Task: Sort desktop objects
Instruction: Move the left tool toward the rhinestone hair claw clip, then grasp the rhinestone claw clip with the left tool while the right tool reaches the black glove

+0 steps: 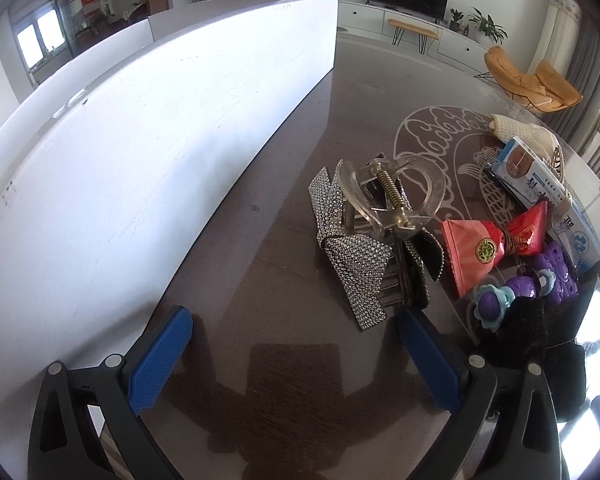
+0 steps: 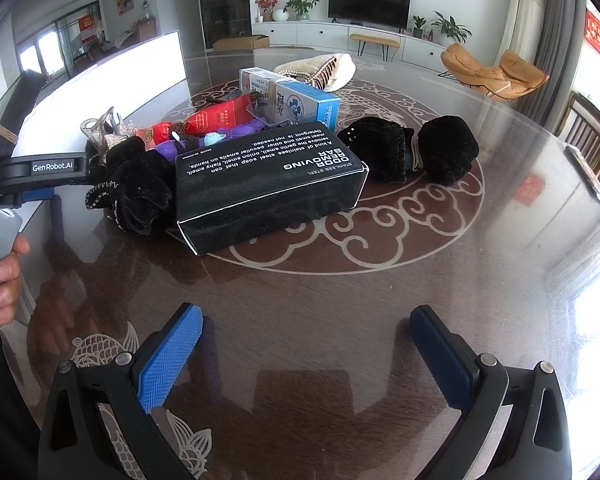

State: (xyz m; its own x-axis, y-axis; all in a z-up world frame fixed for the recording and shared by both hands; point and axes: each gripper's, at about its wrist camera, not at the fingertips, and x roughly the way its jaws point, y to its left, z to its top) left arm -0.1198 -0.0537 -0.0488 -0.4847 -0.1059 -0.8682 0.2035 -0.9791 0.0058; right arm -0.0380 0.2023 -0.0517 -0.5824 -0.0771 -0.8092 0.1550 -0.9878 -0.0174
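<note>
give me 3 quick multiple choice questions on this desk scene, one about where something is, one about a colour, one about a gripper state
1. Where is the black box relative to the right gripper?
A. Ahead of it on the table
B. Between its fingers
C. Under the TV

2. What colour are the gripper pads?
A. Red
B. Blue
C. Green

3. What state is the left gripper in?
A. Shut on the clear hair claw
B. Shut on nothing
C. Open, holding nothing

Answers: 1 A, the box lies beyond the fingertips with bare table between. 2 B, the ridged pads are blue in both views. 3 C, its fingers stand wide apart, with the claw lying ahead of them.
</note>
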